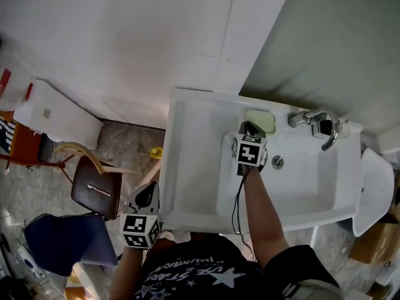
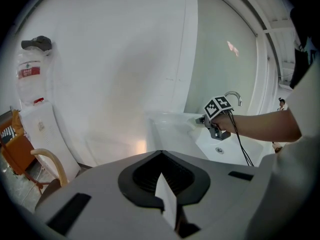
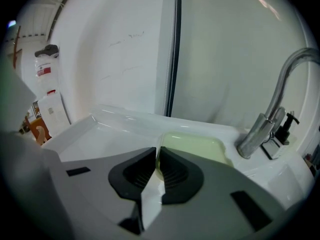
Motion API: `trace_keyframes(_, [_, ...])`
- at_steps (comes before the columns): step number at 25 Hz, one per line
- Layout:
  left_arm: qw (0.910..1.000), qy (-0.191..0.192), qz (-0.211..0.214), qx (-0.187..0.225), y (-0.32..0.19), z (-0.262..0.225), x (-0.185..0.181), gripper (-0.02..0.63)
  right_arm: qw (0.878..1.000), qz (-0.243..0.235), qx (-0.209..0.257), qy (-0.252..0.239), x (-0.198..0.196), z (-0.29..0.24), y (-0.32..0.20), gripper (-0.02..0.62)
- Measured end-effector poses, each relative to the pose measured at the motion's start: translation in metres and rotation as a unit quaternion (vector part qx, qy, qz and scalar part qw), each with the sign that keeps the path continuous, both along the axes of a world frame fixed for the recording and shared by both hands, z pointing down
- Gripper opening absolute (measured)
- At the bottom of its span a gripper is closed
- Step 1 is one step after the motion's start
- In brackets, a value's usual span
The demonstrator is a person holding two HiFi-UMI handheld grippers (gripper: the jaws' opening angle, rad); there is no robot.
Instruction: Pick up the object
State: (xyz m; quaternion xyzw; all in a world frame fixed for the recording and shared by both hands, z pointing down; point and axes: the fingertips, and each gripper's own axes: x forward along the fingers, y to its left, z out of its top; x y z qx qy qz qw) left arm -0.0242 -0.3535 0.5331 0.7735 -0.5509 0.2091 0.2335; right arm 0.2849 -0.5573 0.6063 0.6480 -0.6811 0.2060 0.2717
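Observation:
A pale green soap dish (image 1: 260, 120) (image 3: 197, 148) sits on the back rim of the white sink (image 1: 194, 167), left of the tap. My right gripper (image 1: 250, 129) (image 3: 157, 153) reaches over the basin to it. Its jaws are nearly together, with the dish's near edge pinched in the thin gap between them. My left gripper (image 1: 149, 194) (image 2: 161, 156) hangs low, left of the sink's front corner, shut with nothing in it. In the left gripper view, the right gripper (image 2: 202, 119) is small and far off at the sink.
A chrome tap (image 1: 315, 120) (image 3: 272, 119) stands on the back rim right of the dish, and the drain (image 1: 277, 162) lies in the basin. A brown chair (image 1: 97, 192) and a dark blue seat (image 1: 69, 242) stand on the floor at left. A white wall runs behind.

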Motion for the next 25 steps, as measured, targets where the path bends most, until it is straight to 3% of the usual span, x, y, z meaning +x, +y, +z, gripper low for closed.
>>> trace_keyframes(10, [0.9984,0.015,0.039,0.037,0.029,-0.028,-0.018,0.015,0.999,0.022,0.049,-0.001,-0.011,-0.06,0.061,0.037])
trace_keyframes(25, [0.9867,0.049,0.125,0.092,0.118,-0.057,-0.052,0.015,0.991,0.066,0.12,-0.004,-0.054,-0.132,0.23,0.035])
